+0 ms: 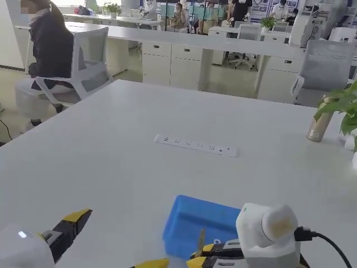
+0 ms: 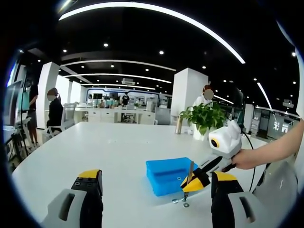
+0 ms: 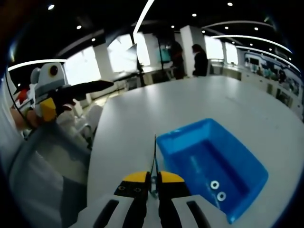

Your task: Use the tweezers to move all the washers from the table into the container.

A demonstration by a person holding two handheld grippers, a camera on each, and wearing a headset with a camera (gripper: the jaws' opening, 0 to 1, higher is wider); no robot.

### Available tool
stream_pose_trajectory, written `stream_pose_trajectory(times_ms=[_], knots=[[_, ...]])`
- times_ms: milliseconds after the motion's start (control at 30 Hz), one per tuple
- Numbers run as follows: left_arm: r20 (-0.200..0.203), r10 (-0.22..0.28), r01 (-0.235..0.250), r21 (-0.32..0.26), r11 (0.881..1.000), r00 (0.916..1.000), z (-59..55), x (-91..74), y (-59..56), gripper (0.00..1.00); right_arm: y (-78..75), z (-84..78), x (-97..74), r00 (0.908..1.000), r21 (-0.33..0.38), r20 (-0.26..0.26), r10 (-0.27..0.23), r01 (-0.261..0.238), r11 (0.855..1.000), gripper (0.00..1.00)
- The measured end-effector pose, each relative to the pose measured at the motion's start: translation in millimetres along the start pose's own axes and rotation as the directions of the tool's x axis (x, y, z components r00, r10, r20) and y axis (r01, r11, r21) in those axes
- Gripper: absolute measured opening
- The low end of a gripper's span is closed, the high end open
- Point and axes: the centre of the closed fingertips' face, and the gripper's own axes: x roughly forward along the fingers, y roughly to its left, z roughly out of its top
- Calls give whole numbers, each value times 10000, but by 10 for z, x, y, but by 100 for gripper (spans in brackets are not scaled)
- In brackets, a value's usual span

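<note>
A blue container (image 1: 195, 220) sits on the white table near me. Inside it lie two washers (image 3: 217, 189). A few more washers (image 2: 180, 203) lie on the table just in front of the container (image 2: 166, 175). My right gripper (image 3: 153, 177) is shut on thin tweezers (image 3: 154, 154). In the left gripper view the tweezers (image 2: 189, 176) point down, with their tips just above those loose washers. My left gripper (image 2: 156, 175) stands open with nothing between its jaws, to the left of the container. In the head view it is the left gripper (image 1: 115, 239) at the bottom left.
A white power strip (image 1: 195, 146) lies across the middle of the table (image 1: 111, 145). A bottle (image 1: 319, 125) and a potted plant (image 1: 341, 109) stand at the far right edge. Beyond the far left corner a person sits on a chair (image 1: 86, 67).
</note>
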Motion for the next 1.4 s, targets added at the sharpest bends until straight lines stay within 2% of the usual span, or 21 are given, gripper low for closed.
stream_pose_trajectory(times_ms=[200,367,467,567,633,733,800,833,933,967,1000,1067,1167,1200,1333,1367,1400], knots=[[-4,-10,10,-41,10000,10000,-5,-1,2,97,17,1,10,10000,71,29,80,-80,9999,4],[-33,-7,7,-44,10000,10000,-14,-1,4,96,37,-11,10,10000,-143,19,81,-80,9999,4],[-59,-7,7,-40,10000,10000,-20,0,5,96,26,-17,12,10000,-895,-46,77,-81,9960,4],[-60,-5,5,-6,10000,10000,-21,1,6,96,80,-28,20,9998,-1749,-155,144,-169,9844,3],[-53,-13,13,-27,10000,10000,-21,2,6,96,80,-51,14,9997,-2107,-242,-59,7,9775,3],[-49,14,-14,-20,10000,10000,-20,1,11,95,106,-70,0,9994,-2154,-304,-142,73,9765,3],[-14,-10,9,-41,10000,10000,-13,-1,7,95,77,-80,-8,9988,-2129,-195,-451,400,9762,3],[7,-44,44,-57,10000,10000,-11,-2,4,95,74,-79,-8,9988,-2021,-130,-475,439,9784,3],[16,-112,112,-115,9999,9999,-13,-4,-1,94,-9,-59,-26,9958,-693,389,-832,857,9939,2],[15,-125,125,-137,9998,9999,-14,-5,-2,94,-32,-67,-42,9945,-444,416,-964,983,9942,2],[12,-127,127,-177,9998,9999,-18,-6,3,94,-42,-66,-78,9927,-99,459,-1116,1122,9936,2],[-49,-117,115,-329,9994,9999,-33,-8,9,94,-14,-44,-133,9925,-9,555,-1087,1089,9941,2],[-116,-113,107,-450,9989,9999,-48,-9,13,94,39,75,-258,9884,441,976,-1166,1128,9926,2],[-108,-140,135,-461,9988,9998,-46,-10,5,94,51,118,-315,9858,802,1097,-1274,1190,9897,3],[-52,-83,83,69,9999,10000,-32,-13,-23,98,84,299,-442,9737,1450,1713,-1500,1257,9814,3],[-85,-146,147,113,9998,9999,-41,-9,-38,99,83,337,-462,9720,1481,1785,-1531,1273,9807,3],[-244,-310,313,120,9994,9992,-66,-6,-64,98,42,403,-497,9660,1637,1934,-1717,1408,9764,3]])
